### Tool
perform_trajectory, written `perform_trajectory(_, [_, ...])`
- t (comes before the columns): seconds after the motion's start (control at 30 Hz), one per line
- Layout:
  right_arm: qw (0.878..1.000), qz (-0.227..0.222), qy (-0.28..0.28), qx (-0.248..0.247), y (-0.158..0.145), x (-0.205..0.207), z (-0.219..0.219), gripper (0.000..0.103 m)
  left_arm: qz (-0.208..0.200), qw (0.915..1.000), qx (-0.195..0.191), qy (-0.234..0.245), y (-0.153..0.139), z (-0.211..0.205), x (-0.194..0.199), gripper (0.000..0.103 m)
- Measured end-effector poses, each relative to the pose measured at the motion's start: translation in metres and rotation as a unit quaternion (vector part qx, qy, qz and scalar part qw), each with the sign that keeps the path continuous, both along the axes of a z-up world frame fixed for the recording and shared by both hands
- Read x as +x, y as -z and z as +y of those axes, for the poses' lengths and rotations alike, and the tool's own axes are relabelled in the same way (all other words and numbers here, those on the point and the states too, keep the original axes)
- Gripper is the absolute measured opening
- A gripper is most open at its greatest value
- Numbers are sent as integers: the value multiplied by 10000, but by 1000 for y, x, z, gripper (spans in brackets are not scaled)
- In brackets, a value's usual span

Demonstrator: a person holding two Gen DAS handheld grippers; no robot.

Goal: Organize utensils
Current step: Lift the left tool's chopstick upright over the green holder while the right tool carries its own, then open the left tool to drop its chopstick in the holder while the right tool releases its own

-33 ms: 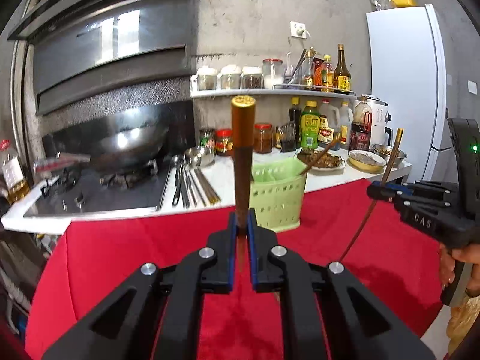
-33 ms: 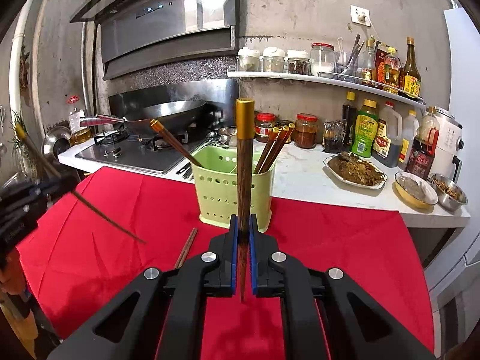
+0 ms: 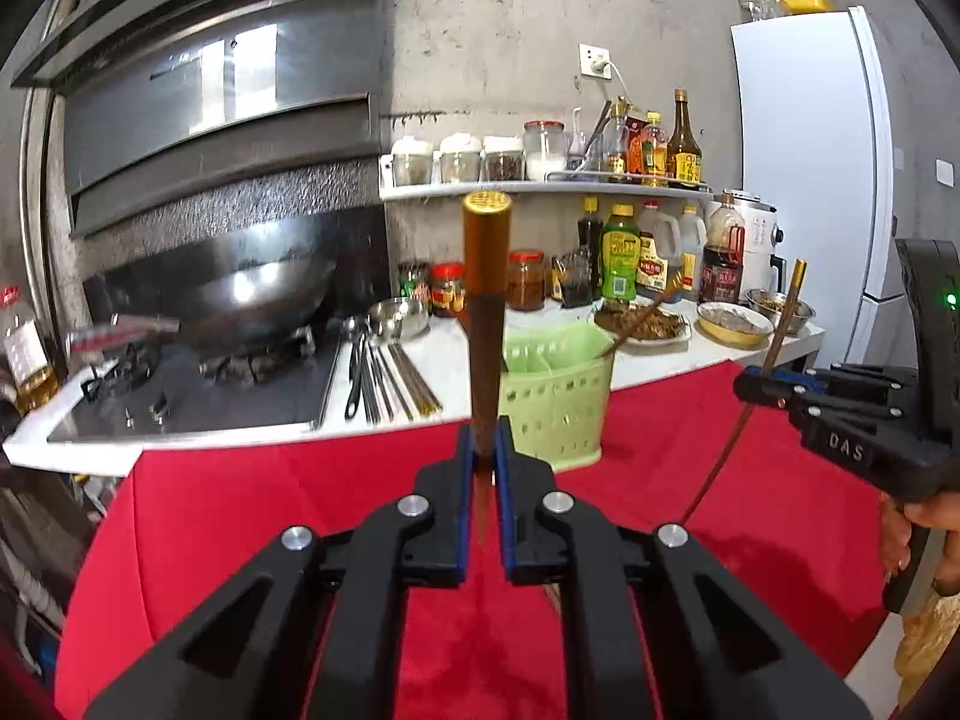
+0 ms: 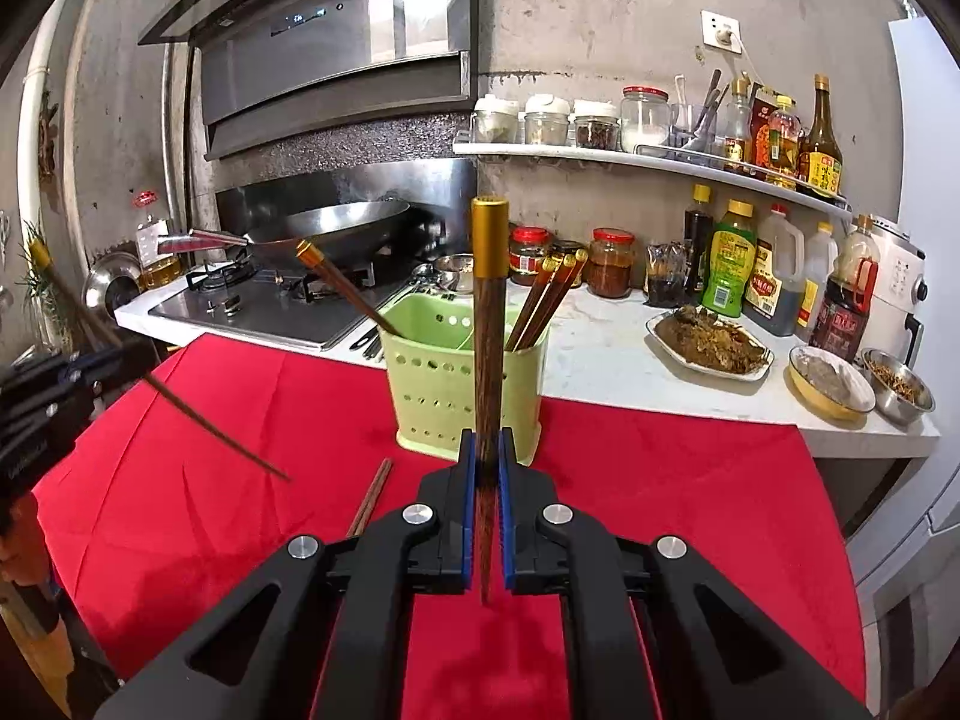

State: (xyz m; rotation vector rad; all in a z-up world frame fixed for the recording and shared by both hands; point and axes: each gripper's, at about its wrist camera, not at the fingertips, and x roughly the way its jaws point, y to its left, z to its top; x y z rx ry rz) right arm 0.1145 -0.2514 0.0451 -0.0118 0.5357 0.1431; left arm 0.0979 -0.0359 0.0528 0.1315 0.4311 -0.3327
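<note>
The green basket [image 3: 555, 396] is partly hidden behind the held chopstick [image 3: 485, 324]; bottle labels [image 4: 728, 267] are unreadable.

A table draped in a red cloth [image 4: 660, 480] fills the ground ahead of the fingers. On it, straight beyond the right fingertips, stands a pale green perforated utensil basket [image 4: 456, 396]. One loose wooden chopstick [image 4: 372, 495] lies flat just left of those fingertips, nearer than the basket.

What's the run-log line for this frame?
left tongs: shut on chopstick | right tongs: shut on chopstick | green holder: three chopsticks in | red cloth: one loose chopstick
</note>
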Motion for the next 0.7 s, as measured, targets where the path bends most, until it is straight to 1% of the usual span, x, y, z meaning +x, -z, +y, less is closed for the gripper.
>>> perform_trajectory(0.1, [9995,-268,-120,123,-25,8,-3,7,-176,9998,-80,48,-25,-8,13,7])
perform_trajectory(0.2, [9969,-754,-183,92,-64,18,-1,7,-589,9981,-136,139,-58,-18,18,7])
perform_trajectory(0.27, [9945,-1032,-171,102,-82,26,-2,7,-807,9963,-194,215,-77,-27,23,7])
perform_trajectory(0.37, [9911,-1320,-88,160,-101,44,-6,7,-915,9949,-259,324,-93,-42,44,7])
perform_trajectory(0.43, [9896,-1420,-21,212,-104,60,-10,7,-895,9953,-221,312,-94,-52,61,7])
perform_trajectory(0.5, [9899,-1401,19,220,-99,79,-13,7,-784,9963,-163,308,-86,-62,82,7])
perform_trajectory(0.53, [9902,-1379,9,218,-96,87,-14,7,-662,9971,-160,329,-78,-67,96,7])
perform_trajectory(0.7, [9954,-952,-16,127,-63,125,-14,7,-78,9986,-242,466,-43,-74,136,7])
